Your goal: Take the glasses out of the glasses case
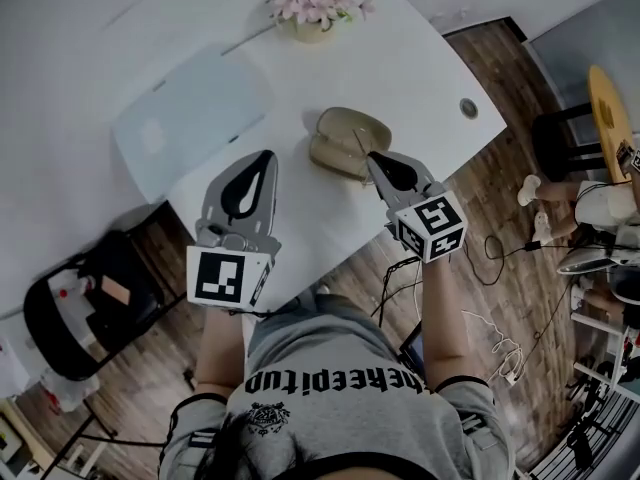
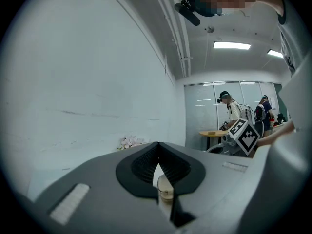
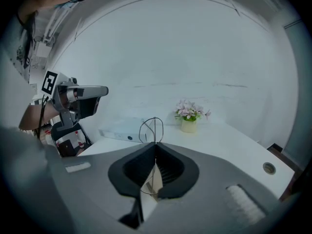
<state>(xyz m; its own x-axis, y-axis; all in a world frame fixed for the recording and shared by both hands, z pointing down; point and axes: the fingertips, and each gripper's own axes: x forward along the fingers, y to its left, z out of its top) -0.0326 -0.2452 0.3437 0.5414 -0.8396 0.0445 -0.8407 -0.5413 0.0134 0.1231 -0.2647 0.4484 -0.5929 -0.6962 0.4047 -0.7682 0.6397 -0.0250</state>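
Note:
The beige glasses case (image 1: pixel 342 143) lies open on the white table (image 1: pixel 420 68), near its front edge. My right gripper (image 1: pixel 371 157) hangs just above the case's right end, shut on a pair of thin wire-rimmed glasses (image 3: pixel 151 129). One clear lens sticks up past the fingertips in the right gripper view, where the right gripper (image 3: pixel 155 147) tilts slightly down. My left gripper (image 1: pixel 268 156) floats to the left of the case and apart from it. Its jaws meet at the tips with nothing between them. The case (image 2: pixel 165 188) shows through the gap behind the left gripper's (image 2: pixel 158 146) tips.
A small pot of pink flowers (image 1: pixel 312 8) stands at the table's far edge. A pale flat laptop-like slab (image 1: pixel 195 118) lies at the left. A round cable hole (image 1: pixel 469 108) sits at the right. A dark chair (image 1: pixel 90 303) stands below left. Cables trail on the wooden floor (image 1: pixel 500 268).

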